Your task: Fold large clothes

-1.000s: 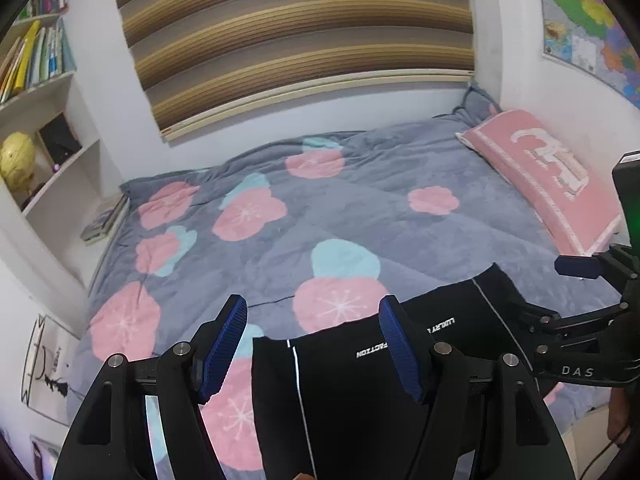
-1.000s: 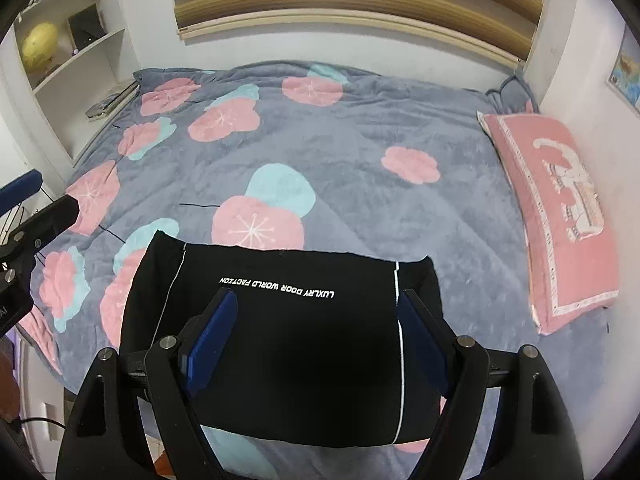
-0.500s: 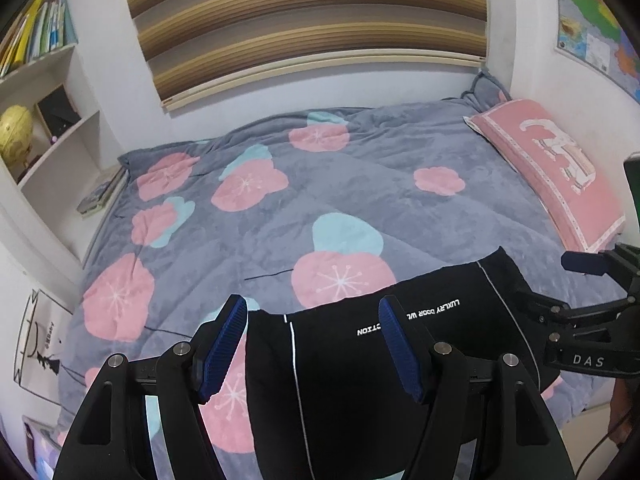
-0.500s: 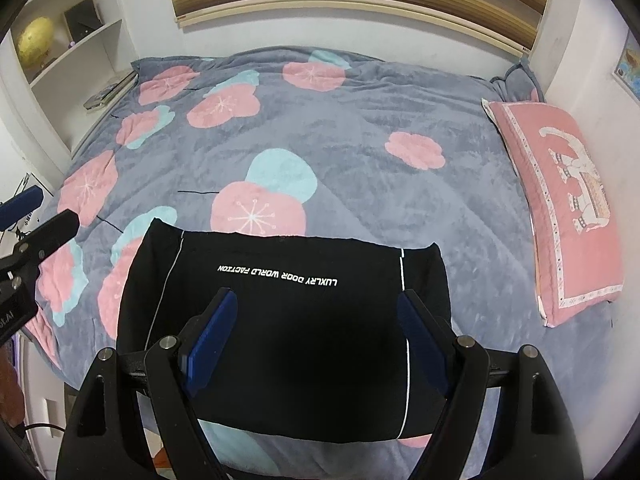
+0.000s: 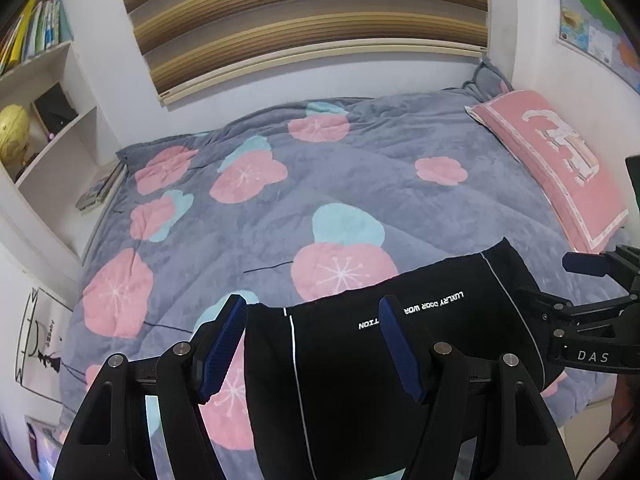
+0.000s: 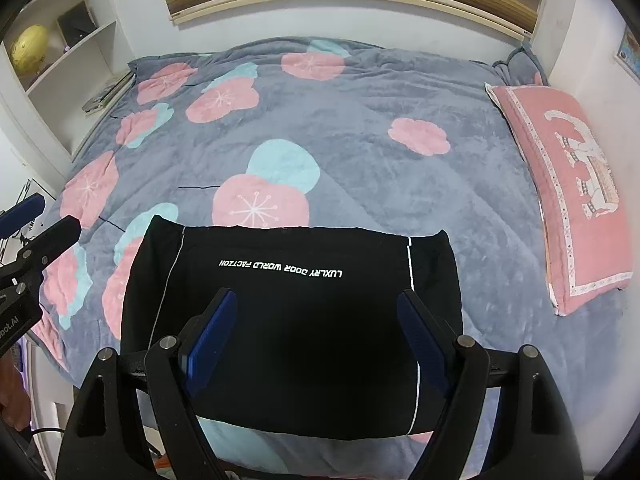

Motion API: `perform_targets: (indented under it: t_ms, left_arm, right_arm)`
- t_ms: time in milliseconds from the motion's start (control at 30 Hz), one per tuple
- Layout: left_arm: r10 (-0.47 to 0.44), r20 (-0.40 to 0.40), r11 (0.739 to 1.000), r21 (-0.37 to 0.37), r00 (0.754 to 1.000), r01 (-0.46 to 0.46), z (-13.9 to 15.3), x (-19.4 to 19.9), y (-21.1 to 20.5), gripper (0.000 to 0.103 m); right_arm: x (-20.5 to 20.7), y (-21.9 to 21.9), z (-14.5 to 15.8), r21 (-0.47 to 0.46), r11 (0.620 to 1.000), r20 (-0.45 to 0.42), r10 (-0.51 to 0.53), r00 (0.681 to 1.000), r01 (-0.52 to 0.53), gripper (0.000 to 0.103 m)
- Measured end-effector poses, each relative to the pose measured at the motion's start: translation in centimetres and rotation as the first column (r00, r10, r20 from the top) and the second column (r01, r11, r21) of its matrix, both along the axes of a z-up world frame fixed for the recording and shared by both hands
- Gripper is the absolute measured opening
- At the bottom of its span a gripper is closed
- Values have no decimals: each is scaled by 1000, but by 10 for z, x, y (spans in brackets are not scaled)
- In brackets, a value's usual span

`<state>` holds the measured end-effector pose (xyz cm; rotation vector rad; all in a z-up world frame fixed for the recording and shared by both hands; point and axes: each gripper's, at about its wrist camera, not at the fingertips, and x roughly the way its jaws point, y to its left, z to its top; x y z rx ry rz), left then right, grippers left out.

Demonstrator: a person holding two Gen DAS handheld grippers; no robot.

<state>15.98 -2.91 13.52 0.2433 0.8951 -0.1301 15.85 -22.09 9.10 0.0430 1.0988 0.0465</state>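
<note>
At the bottom of the right wrist view, the right gripper (image 6: 312, 344) was seen with its blue-padded jaws wide apart and nothing between the pads. Just beyond it, in the lower centre of the frame, a black garment (image 6: 292, 320) with thin white piping and a line of white lettering was laid flat as a compact rectangle on the near part of the bed. Folding was judged to be well advanced, since no sleeves or legs were spread out; whether a further fold was left could not be told.

In the left wrist view, the left gripper (image 5: 312, 344) was shown at the bottom centre, jaws likewise parted and empty, held above the garment's left edge.

Further back, a grey blanket with pink and teal flowers (image 6: 360, 92) was spread across the whole bed. A pink pillow (image 6: 572, 184) was placed at the right of the frame.

At the upper left, white open shelves (image 6: 80, 56) were seen, with a yellow globe (image 6: 30, 48) and a dark box inside one compartment, and books in the compartment above.
</note>
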Motion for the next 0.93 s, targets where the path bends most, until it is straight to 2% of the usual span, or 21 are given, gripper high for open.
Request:
perform_targets:
  t_ms: [633, 867, 933]
  left_arm:
    - [7, -2, 1000, 12, 1000, -7, -6, 5, 1, 70]
    - [7, 50, 1000, -23, 999, -6, 0, 1, 9, 70]
    - [15, 40, 999, -29, 999, -14, 0, 4, 12, 70]
  right_arm:
    - [5, 8, -9, 18, 1000, -20, 9, 1000, -8, 84]
    - [6, 10, -12, 18, 1000, -25, 18, 1000, -17, 84]
    - [6, 10, -13, 17, 1000, -25, 21, 999, -20, 84]
